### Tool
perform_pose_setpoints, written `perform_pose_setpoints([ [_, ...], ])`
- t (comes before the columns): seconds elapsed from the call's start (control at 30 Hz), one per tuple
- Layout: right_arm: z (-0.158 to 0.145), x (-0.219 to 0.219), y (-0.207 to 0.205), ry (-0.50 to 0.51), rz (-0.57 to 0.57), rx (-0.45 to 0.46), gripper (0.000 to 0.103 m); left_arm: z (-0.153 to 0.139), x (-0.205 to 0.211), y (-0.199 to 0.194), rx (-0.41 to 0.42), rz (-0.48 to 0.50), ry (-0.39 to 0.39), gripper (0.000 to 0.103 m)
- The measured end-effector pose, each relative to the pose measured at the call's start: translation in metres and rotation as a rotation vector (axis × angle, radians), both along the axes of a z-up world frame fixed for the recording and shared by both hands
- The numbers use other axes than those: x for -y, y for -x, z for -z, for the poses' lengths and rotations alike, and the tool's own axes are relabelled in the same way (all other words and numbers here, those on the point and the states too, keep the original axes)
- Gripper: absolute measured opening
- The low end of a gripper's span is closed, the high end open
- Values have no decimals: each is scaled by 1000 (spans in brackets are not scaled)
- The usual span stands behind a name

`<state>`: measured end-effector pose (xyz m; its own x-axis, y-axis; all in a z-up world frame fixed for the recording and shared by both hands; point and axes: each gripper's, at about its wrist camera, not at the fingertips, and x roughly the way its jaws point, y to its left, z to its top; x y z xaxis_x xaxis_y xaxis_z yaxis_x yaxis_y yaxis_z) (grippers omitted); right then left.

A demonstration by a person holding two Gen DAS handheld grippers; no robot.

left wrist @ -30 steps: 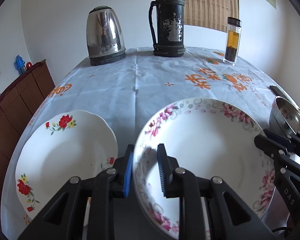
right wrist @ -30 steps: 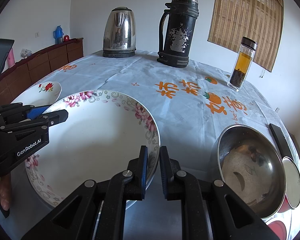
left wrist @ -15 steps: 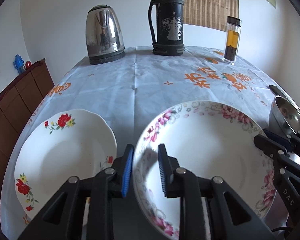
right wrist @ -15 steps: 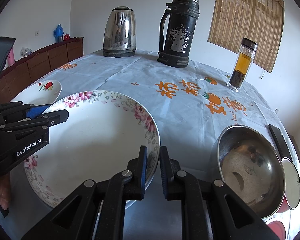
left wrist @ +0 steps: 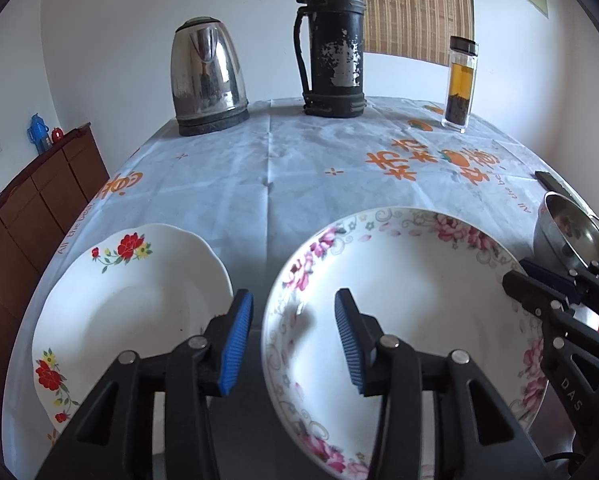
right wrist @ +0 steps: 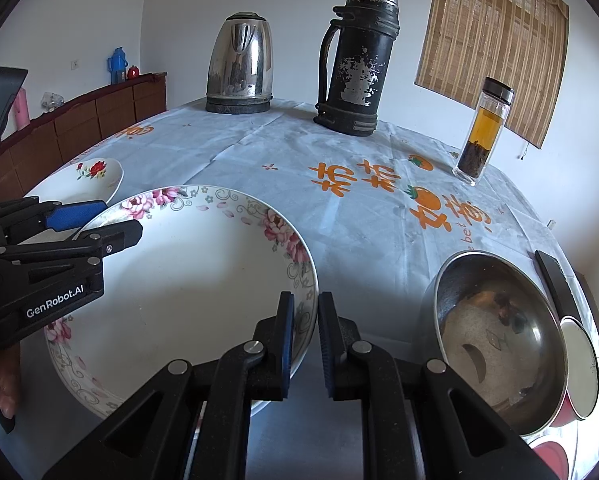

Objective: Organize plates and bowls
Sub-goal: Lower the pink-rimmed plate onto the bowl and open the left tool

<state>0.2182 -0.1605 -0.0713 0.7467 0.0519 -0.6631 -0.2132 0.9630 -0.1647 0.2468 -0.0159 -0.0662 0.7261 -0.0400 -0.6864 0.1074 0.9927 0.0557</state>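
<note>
A large pink-flowered plate [left wrist: 411, 320] lies at the table's near edge; it also shows in the right wrist view [right wrist: 187, 288]. My left gripper [left wrist: 293, 340] is open, its two pads standing either side of the plate's left rim without touching. My right gripper [right wrist: 304, 340] is shut on the plate's right rim. A smaller red-flowered plate [left wrist: 127, 308] lies to the left; it also shows in the right wrist view [right wrist: 87, 178]. A steel bowl [right wrist: 499, 328] sits on the right.
A steel kettle [left wrist: 207, 80], a black thermos [left wrist: 333, 44] and a glass tea bottle [left wrist: 461, 80] stand at the table's far side. A dark flat object [right wrist: 555, 280] and a round lid [right wrist: 579, 364] lie beside the steel bowl. A wooden cabinet [left wrist: 31, 208] stands left.
My left gripper has opened, releasing the plate's left rim. The right gripper stays shut on the right rim.
</note>
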Motion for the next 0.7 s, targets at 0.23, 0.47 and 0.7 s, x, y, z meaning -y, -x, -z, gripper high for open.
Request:
perform_pose_setpoints([
  [0.23,-1,0,0,1,0,2,14,0,-1,0,-2,1,2,51],
  [0.47,-5,-1,5,6,-5,32,15,-1,-1,1,1,5,5,54],
  [0.7,-12,-6,12,-9,-49,84,15,-2,-1,3,9,15,24,60],
])
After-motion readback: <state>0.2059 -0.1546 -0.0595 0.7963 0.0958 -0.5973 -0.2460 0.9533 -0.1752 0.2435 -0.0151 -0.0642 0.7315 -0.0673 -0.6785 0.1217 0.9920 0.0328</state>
